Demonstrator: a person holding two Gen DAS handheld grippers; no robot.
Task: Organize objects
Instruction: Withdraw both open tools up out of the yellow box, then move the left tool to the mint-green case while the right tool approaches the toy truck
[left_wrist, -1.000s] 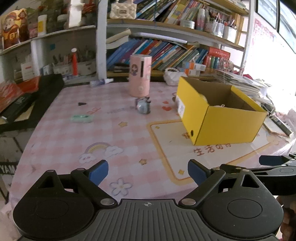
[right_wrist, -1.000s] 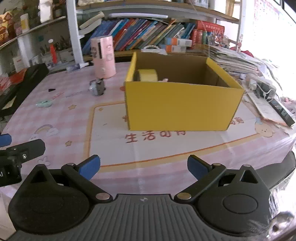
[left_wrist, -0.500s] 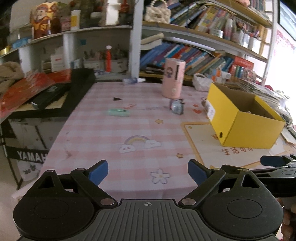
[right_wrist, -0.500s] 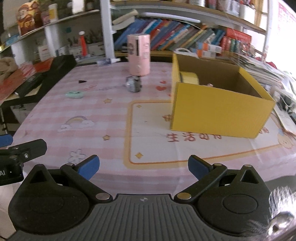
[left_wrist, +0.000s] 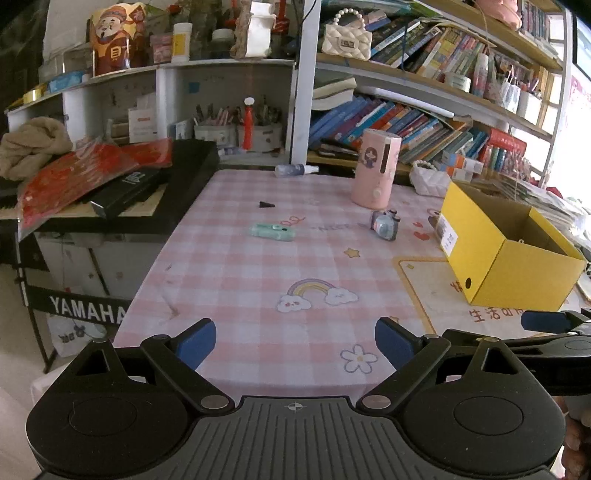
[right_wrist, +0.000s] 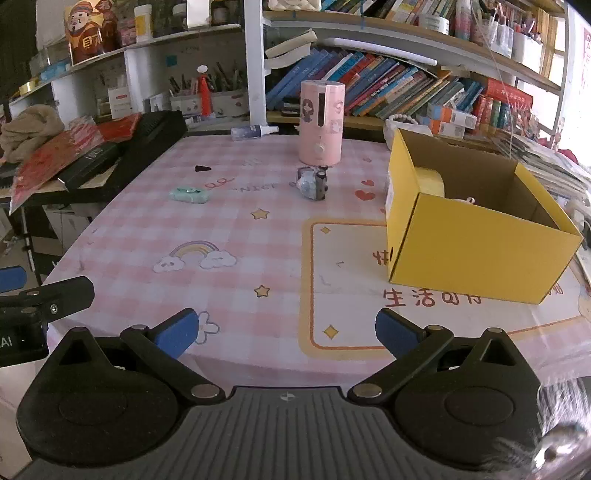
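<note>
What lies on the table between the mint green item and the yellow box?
The small toy camera lies between the mint green item and the yellow box; the right wrist view shows it clearest.

Loose items and a box (right_wrist: 480, 258) on a pink checked table (right_wrist: 229, 280)

A yellow open-topped box is seen at the right, with a yellow roll (right_wrist: 428, 181) inside at its far end. A pink cylinder (right_wrist: 321, 122) stands upright at the back; a small toy camera (right_wrist: 313, 182) is set just before it. A mint case (right_wrist: 187, 195) lies flat to the left, a tiny black wedge (right_wrist: 202, 168) beyond it.
</note>
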